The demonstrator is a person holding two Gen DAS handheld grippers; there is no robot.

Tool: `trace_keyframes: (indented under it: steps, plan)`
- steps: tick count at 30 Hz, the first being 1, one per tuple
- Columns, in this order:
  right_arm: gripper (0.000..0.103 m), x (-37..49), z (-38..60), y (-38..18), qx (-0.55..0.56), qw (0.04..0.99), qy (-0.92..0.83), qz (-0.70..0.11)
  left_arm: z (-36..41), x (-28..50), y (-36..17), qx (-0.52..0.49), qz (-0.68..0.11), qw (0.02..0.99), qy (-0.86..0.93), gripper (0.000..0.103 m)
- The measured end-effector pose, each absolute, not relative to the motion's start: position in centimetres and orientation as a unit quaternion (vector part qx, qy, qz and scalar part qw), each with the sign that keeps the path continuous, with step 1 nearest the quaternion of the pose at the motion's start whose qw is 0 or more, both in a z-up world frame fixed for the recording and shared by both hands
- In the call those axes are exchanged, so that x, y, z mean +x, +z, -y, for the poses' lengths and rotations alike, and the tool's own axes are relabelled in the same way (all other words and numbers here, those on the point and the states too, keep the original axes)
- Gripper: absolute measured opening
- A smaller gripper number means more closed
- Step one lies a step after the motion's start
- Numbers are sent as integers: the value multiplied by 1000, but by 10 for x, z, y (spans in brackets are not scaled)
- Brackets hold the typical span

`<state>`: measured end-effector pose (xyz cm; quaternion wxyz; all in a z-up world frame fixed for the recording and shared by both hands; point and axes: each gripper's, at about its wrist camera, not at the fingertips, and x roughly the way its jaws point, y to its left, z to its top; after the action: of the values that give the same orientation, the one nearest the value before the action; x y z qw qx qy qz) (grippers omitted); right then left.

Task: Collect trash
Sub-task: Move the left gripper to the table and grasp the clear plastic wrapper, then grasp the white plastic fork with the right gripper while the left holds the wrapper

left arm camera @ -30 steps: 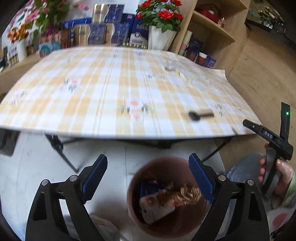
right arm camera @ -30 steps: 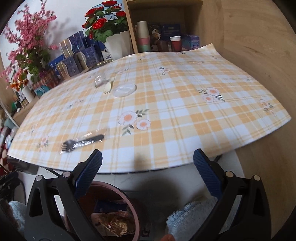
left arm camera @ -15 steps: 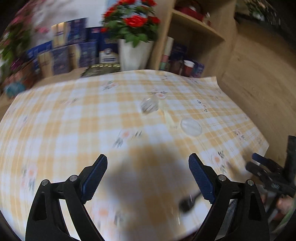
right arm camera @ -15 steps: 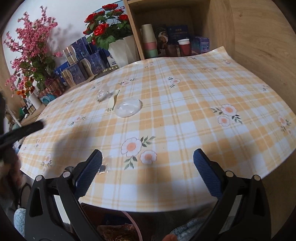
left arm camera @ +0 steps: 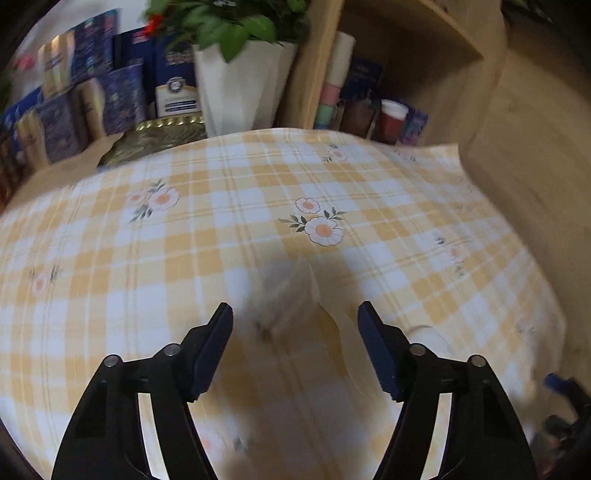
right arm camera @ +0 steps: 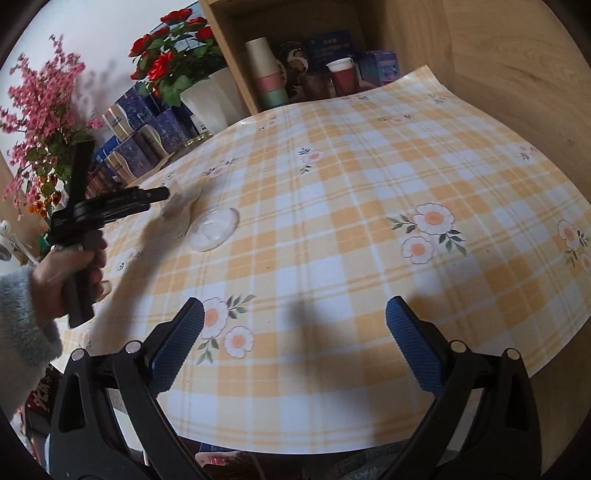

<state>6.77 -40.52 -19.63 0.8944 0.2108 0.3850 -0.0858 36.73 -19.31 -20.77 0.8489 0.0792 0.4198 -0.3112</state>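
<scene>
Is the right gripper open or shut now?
Open. The right gripper has its two blue pads far apart above the checked tablecloth, and nothing is between them.

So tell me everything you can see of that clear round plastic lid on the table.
The clear plastic lid is a shallow, round, see-through disc with a raised rim, lying flat on the checked tablecloth. It looks thin and glossy. A small blurred clear item lies just beyond it, near the left gripper. Nothing visibly touches the lid except the cloth.

checked tablecloth [right arm camera: 332,229], wooden shelf [right arm camera: 413,22], white wall [right arm camera: 92,33]
</scene>
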Motion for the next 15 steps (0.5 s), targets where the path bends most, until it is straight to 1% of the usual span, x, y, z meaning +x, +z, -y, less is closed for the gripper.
trace_keyframes:
  steps: [3, 4, 5, 6, 7, 8, 9, 11, 15]
  plan:
    - [97, 69, 410, -197, 213, 894, -81, -386, 202, 380, -216, 109, -426, 842, -311, 61]
    - [97, 70, 412, -198, 213, 893, -80, -387, 202, 382, -219, 113, -429, 840, -312, 57]
    - [97, 72, 412, -199, 213, 893, -78, -389, 201, 385, -221, 115, -433, 837, -313, 49]
    - [97, 74, 413, -200, 214, 892, -76, -390, 200, 386, -223, 114, -437, 834, -318, 46]
    - [97, 76, 413, -200, 216, 892, -75, -391, 197, 386, -223, 113, -435, 833, -323, 41]
    - [97, 79, 413, -200, 218, 891, -72, -392, 194, 385, -223, 112, -433, 832, -329, 33]
    - [97, 82, 412, -200, 218, 891, -68, -391, 190, 383, -223, 112, -432, 831, -332, 31]
    - [97, 90, 409, -198, 215, 891, -65, -395, 181, 377, -221, 106, -432, 831, -335, 25]
    - [97, 114, 397, -191, 192, 892, -47, -406, 151, 355, -211, 83, -429, 831, -345, 23]
